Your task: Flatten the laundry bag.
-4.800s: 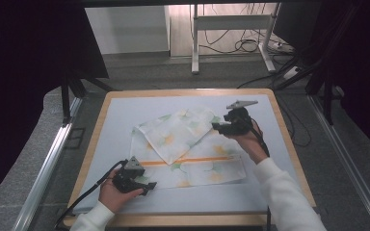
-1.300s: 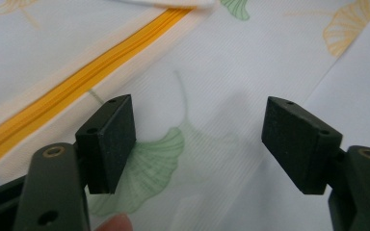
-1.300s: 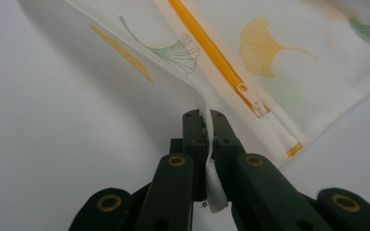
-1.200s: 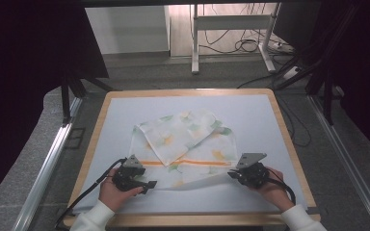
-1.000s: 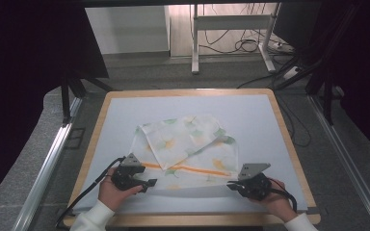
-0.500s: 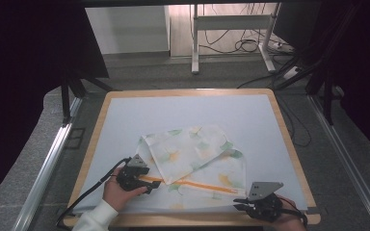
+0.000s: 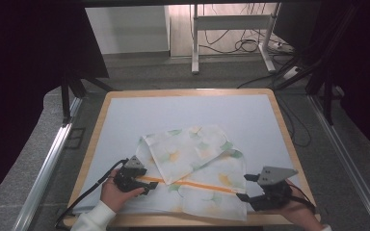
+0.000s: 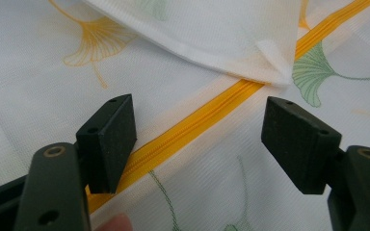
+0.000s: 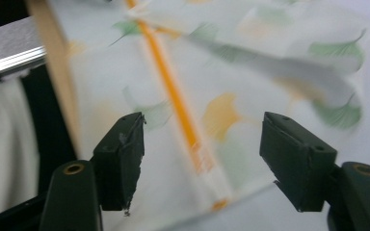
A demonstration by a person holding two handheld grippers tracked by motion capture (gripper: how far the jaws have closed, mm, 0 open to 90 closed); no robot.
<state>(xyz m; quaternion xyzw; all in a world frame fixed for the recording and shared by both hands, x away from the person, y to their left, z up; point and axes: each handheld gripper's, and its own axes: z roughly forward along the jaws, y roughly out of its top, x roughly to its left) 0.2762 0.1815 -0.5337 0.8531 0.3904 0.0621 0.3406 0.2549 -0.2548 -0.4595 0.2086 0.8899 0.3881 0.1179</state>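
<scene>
bag [image 7: 192, 168]: folded on counter [image 7: 183, 110], near edge | left gripper [image 8: 197, 139]: fingers apart over zip [image 8: 192, 125] | right gripper [image 9: 202, 159]: fingers apart at zip end | risk: you drag bag off counter

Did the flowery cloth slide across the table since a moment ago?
Yes. The cloth has slid toward the person's side: its near edge now reaches the table's front wooden rim, leaving more bare blue mat behind it.
</scene>
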